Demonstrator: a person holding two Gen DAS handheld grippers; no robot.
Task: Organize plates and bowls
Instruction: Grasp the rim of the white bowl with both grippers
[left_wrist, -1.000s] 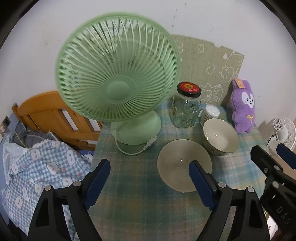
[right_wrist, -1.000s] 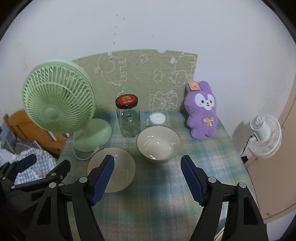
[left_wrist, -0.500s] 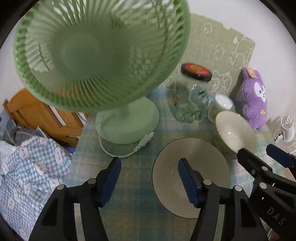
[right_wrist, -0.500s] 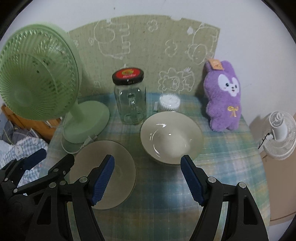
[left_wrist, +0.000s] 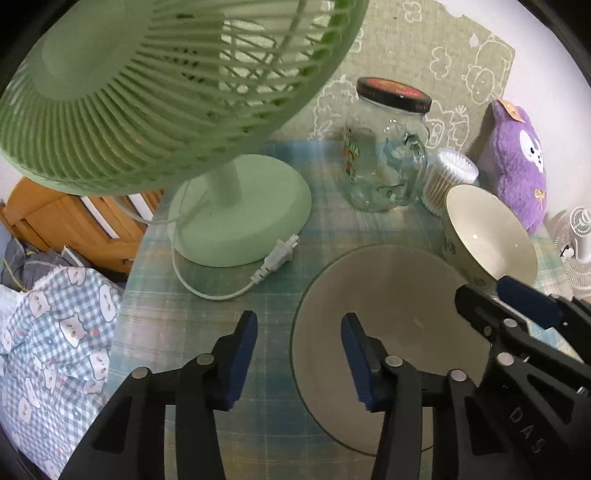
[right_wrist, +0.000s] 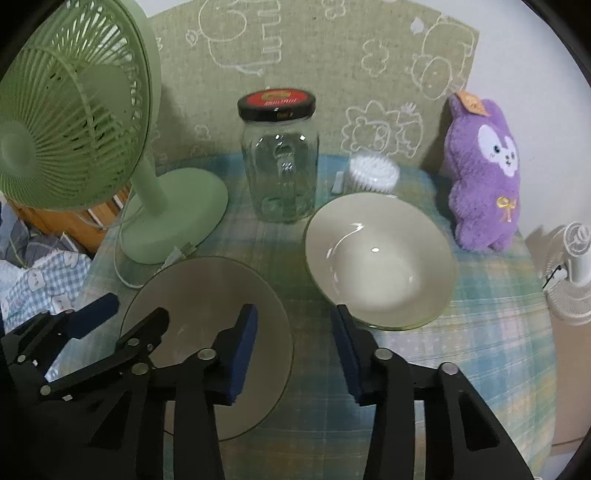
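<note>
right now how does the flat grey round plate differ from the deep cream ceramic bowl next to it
The flat grey round plate is matte and nearly flat; the deep cream ceramic bowl has high sloping walls and a glossy inside that catches the light. The plate lies nearer the green fan, the bowl nearer the purple plush rabbit. Both are round, empty and rest on the checked tablecloth.

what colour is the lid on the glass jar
Black rim with a red top, on the jar lid; the right wrist view shows it best.
</note>
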